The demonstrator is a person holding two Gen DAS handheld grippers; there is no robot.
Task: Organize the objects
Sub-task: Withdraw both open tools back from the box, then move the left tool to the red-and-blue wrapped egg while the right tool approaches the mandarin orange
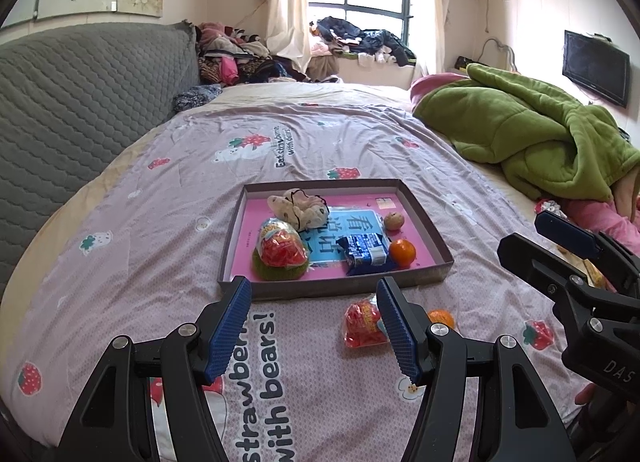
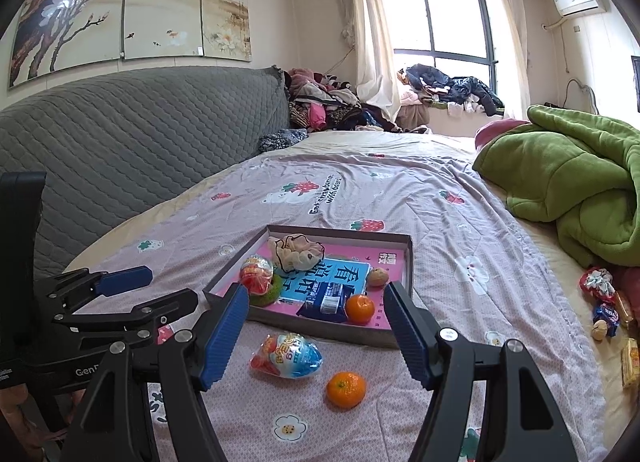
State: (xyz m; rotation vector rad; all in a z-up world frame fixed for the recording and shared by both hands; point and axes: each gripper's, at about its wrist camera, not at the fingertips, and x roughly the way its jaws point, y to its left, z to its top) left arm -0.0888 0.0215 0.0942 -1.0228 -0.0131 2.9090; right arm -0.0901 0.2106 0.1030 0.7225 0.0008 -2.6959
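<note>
A shallow brown box (image 1: 320,291) (image 2: 320,329) with a pink floor lies on the bed. In it are a red snack bag (image 1: 280,248) on a green ring, a beige scrunchie (image 1: 300,210), a blue packet (image 1: 366,250), a tangerine (image 1: 402,252) and a small brown nut (image 1: 394,221). On the sheet in front of the box lie another snack bag (image 2: 288,356) (image 1: 362,326) and a second tangerine (image 2: 346,389). My left gripper (image 1: 314,326) hovers open before the box's front wall. My right gripper (image 2: 316,332) is open above the loose snack bag and tangerine, holding nothing.
A bunched green blanket (image 1: 540,142) (image 2: 580,190) fills the bed's right side. Several small wrapped sweets (image 2: 604,302) lie near the right edge. A grey quilted headboard (image 2: 120,150) rises on the left. Piled clothes (image 1: 240,58) sit at the far end.
</note>
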